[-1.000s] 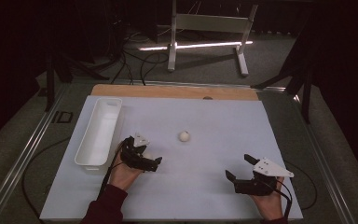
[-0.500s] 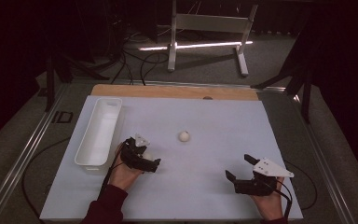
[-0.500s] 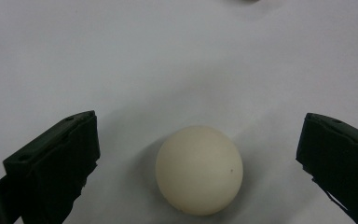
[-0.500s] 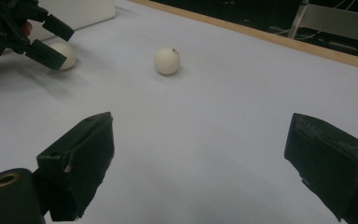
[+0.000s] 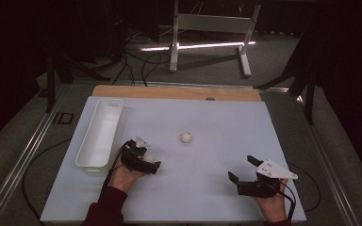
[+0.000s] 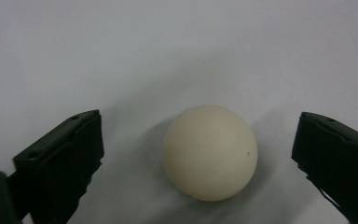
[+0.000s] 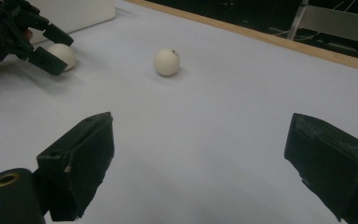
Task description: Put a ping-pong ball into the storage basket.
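Since the earlier frame the left hand-held gripper (image 5: 150,162) had eased slightly toward the bottom of the high view, and its jaws had just been closing a little around the near egg (image 6: 210,152), which sat between them without either pad touching it. That pale, cream-coloured egg lay on the white tabletop (image 5: 217,132), just beside the lower end of the long white tray (image 5: 100,133), with a clear gap on each side to the black jaws in the left gripper view, so the left hand-held gripper stood wide and held nothing. A second egg (image 5: 186,137) rested farther up the tabletop, near its middle, well apart from both hands; in the right gripper view it lay beyond the jaws with a small dark mark on top. The right hand-held gripper (image 5: 240,170) sat low at the near right of the tabletop, jaws spread wide over bare surface, gripping nothing.
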### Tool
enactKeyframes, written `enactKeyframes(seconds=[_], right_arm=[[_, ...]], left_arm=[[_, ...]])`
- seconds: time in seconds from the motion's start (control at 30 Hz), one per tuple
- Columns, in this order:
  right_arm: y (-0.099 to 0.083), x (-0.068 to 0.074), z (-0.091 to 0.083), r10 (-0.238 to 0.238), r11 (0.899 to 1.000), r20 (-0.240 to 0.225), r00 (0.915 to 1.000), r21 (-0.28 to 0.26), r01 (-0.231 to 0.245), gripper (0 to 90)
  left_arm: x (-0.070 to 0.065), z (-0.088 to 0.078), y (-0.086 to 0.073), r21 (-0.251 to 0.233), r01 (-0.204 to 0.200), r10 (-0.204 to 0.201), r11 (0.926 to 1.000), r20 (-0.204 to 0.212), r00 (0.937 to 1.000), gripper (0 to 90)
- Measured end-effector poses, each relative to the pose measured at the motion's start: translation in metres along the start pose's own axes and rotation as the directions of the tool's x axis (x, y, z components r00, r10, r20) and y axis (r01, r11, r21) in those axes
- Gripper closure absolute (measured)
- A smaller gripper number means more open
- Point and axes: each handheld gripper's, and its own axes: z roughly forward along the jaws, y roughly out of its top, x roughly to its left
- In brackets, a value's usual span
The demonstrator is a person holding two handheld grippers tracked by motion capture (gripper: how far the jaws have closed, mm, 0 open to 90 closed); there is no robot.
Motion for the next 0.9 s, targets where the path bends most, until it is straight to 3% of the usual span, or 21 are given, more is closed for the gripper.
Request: enactKeyframes(seconds=[0.2,0.4,0.67,0.9], right_arm=[[-0.0001,-0.0001,0.0,0.001,1.0,0.001,1.0,0.0,-0.001,7.7],[-0.0002,-0.0001,0.0,0.0,1.0,0.003,1.0,0.001,0.0,7.7],[-0.0004,0.0014,0.0012,0.0,1.0,0.001,1.0,0.006,0.0,7.7],[-0.0009,0.0022,0.0023,-0.003,1.0,-0.003,1.0,0.011,0.003,7.7]], left_arm=[[-0.0025,0.0003,-0.0008,0.006,-0.008,0.008,0.9999,-0.032,0.9994,13.2],[-0.0008,0.0007,-0.0021,0.015,0.001,-0.001,0.9999,-0.018,0.9998,21.9],[0.0014,-0.0011,-0.0029,0.006,0.016,-0.015,0.9999,-0.032,0.9994,35.2],[0.0,-0.0018,-0.0033,0.003,-0.009,0.009,1.0,-0.049,0.9988,45.2]])
